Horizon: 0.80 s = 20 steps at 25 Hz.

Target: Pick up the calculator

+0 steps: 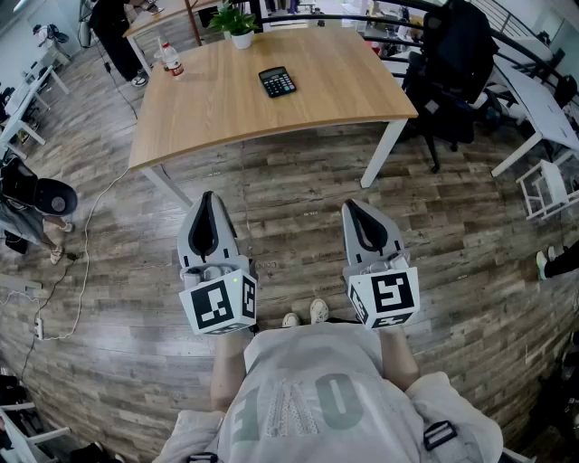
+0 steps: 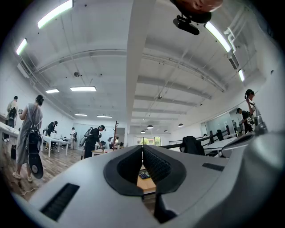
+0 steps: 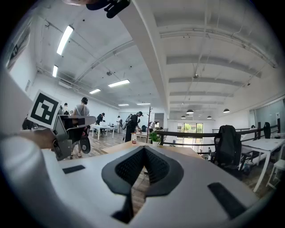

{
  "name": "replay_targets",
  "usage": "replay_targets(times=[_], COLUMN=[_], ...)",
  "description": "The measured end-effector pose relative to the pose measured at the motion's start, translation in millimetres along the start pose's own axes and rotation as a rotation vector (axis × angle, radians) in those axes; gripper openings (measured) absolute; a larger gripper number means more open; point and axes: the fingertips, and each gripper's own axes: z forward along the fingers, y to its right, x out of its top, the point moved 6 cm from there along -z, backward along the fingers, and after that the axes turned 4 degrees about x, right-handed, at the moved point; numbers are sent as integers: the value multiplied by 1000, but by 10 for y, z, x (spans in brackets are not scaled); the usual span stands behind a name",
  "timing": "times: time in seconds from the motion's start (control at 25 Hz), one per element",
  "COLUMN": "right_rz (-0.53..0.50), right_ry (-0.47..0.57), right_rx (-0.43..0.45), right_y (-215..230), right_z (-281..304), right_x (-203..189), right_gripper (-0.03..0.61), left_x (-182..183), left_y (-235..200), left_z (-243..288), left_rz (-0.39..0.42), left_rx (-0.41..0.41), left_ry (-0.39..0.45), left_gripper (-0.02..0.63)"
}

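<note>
bottle (image 1: 171, 61): parked on the far left corner of the table (image 1: 344, 90), well apart from the calculator, so no bother there
left gripper (image 1: 208, 197): held out over the floor, well short of the table's near edge; jaws are closed tip to tip, nothing is gripped
potted plant (image 1: 239, 25): set at the table's far edge, behind the calculator, not touching it
calculator (image 1: 277, 81): laid flat on the table, around the middle and toward the far side, turned a bit askew; not touched by anything yet
right gripper (image 1: 349, 206): also kept off the table's near edge, beside the left one; jaws are pressed together too, empty
office chair (image 1: 452, 72): pushed up near the table's right end, with a dark coat or bag draped on it
step in hand: looks like the approach; the table hasn't been reached at all, so the task is judged to be right at the start
doing it well: the table probably needs to be closed in on first, and one pair of jaws opened before arrival, not over the keys. Since the calculator is thin and flat, it's likely best taken across its narrower sides, with the tips kept low to the tabletop, then lifted level
watch out: a grip on such a low edge could easily be skidded off, so it should be squeezed square-on
</note>
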Motion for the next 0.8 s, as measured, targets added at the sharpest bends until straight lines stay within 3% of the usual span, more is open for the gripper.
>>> replay_targets(times=[0.44, 0.8], right_rz=[31, 9], right_ry=[-26, -22], right_rx=[-10, 38], right_y=[206, 351], right_z=[9, 54], right_x=[-121, -213], right_gripper=[17, 17], left_x=[-61, -175], left_y=[164, 311], left_z=[121, 192], left_rz=[24, 43], left_rx=[-22, -6], left_ry=[-23, -66], left_gripper=[9, 9])
